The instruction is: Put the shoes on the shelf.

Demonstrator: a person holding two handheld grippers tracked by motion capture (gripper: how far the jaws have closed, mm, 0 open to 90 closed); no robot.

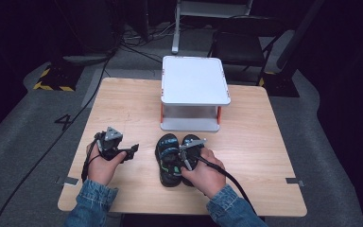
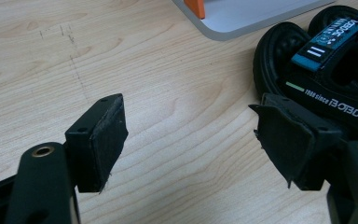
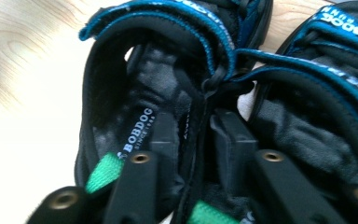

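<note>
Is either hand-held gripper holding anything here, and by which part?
The right hand-held gripper pinches both sandals by their touching inner heel walls. The left hand-held gripper is open, holding nothing.

We find the sandals [image 3: 223, 79] cut off by the right gripper view's edges, their heels hidden under the right hand [image 1: 203, 175] in the high view

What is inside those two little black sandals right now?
One jaw of the right tool sits inside each of the sandals, pinching their inner heel walls together. Grey footbeds and green tabs show. The toe ends are covered by blue-edged straps, so I cannot see in there.
</note>
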